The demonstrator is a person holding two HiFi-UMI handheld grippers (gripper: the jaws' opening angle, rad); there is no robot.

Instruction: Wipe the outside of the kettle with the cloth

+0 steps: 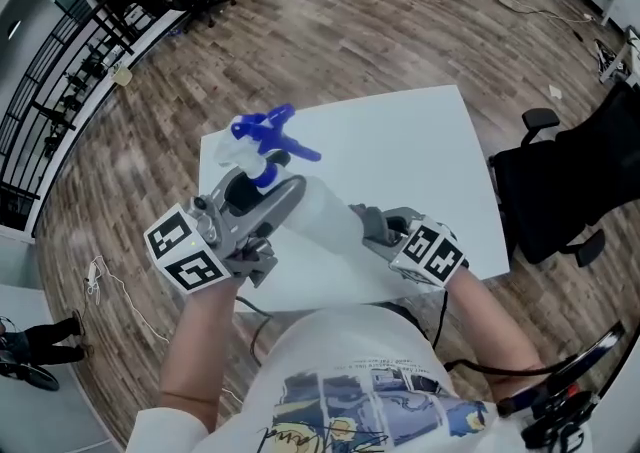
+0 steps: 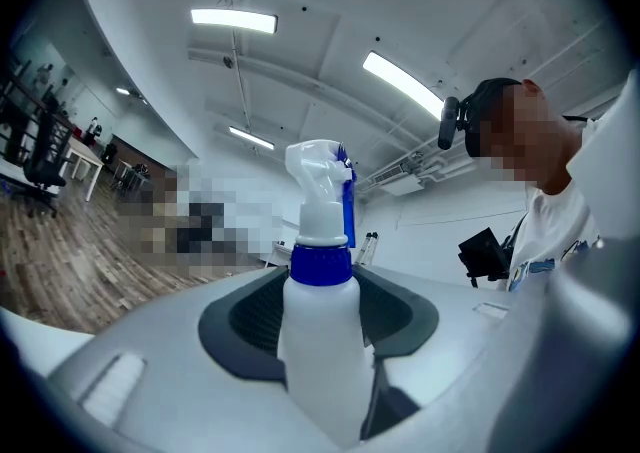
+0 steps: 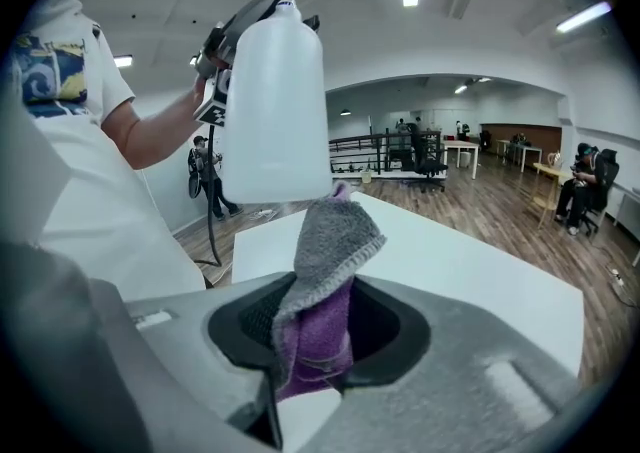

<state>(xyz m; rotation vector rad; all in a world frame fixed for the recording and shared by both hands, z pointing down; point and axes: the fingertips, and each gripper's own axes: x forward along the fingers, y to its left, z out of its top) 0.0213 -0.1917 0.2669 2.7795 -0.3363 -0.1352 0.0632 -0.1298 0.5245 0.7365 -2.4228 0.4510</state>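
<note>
Head view: wiping white plastic blue-triggered spray bottle, no kettle showing.
Clamping it in left gripper, pinching grey-purple cloth in right gripper at its base; next, probably rubbing upward.

Left gripper, right gripper, jaws clamped (both aloft)

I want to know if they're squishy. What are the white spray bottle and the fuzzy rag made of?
The bottle looks like plastic: milky white, smooth, slightly see-through. Its blue collar looks like harder, glossy plastic. The cloth seems to be soft fabric, maybe microfibre: fuzzy grey nap outside, purple inside, a stitched edge, folding over limply.
</note>
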